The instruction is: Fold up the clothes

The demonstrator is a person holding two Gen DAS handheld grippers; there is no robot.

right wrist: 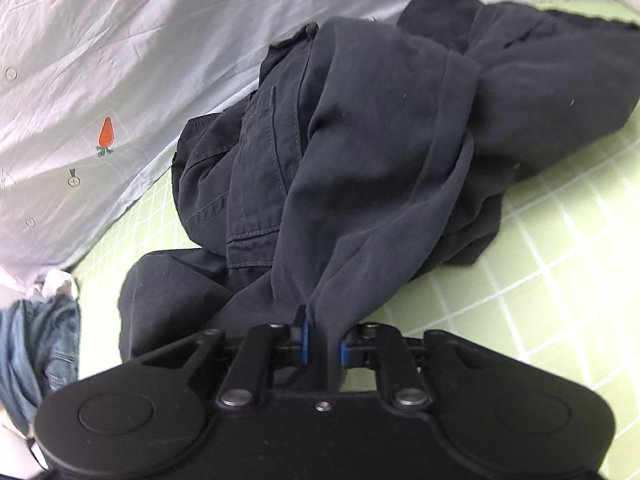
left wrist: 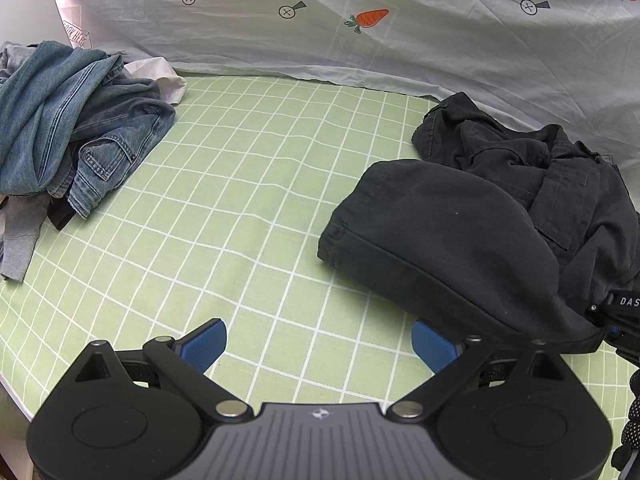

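A dark, crumpled pair of trousers [left wrist: 480,216] lies on the right of the green checked sheet [left wrist: 248,208]. It fills the right wrist view [right wrist: 360,152]. My right gripper [right wrist: 323,340] is shut on a bunched fold of the trousers, and the cloth is pulled taut toward it. My left gripper [left wrist: 318,346] is open and empty, low over the sheet, with the trousers' near edge just beyond its right fingertip [left wrist: 434,346]. The right gripper's body shows at the right edge of the left wrist view [left wrist: 624,320].
A heap of blue denim clothes [left wrist: 68,120] with grey and white garments lies at the far left, also seen in the right wrist view [right wrist: 36,344]. A pale sheet printed with carrots [left wrist: 360,20] hangs behind the bed.
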